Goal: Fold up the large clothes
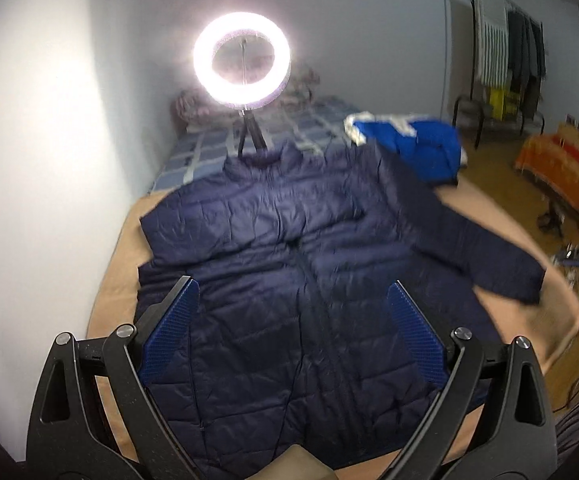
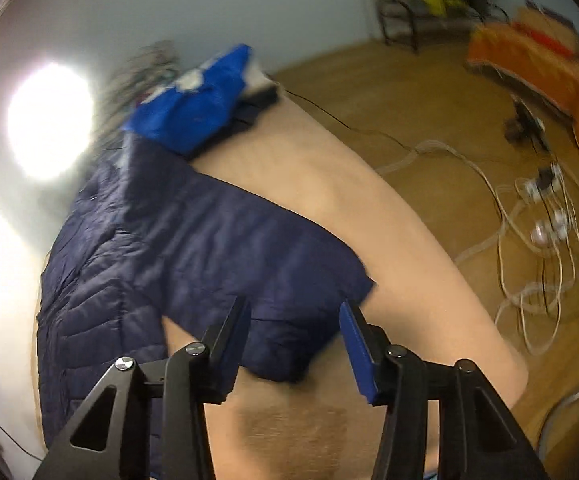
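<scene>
A dark navy quilted jacket (image 1: 269, 220) lies spread flat, front up, on the tan bed cover (image 1: 113, 272). Its right sleeve (image 1: 469, 240) stretches out toward the bed's right edge. My left gripper (image 1: 292, 282) hovers open over the jacket's lower body, with nothing between its fingers. In the right wrist view the same jacket (image 2: 109, 280) fills the left side, and its sleeve (image 2: 249, 248) runs down to my right gripper (image 2: 295, 302). The cuff end lies between the partly spread fingers, and the blue pads do not visibly press it.
A bright blue garment (image 1: 421, 140) lies bunched beyond the jacket's shoulder. A lit ring light (image 1: 205, 68) stands on a tripod at the head of the bed, on a checked blanket (image 1: 201, 156). Loose cables (image 2: 537, 220) and orange-draped furniture (image 2: 537, 60) are on the wooden floor to the right.
</scene>
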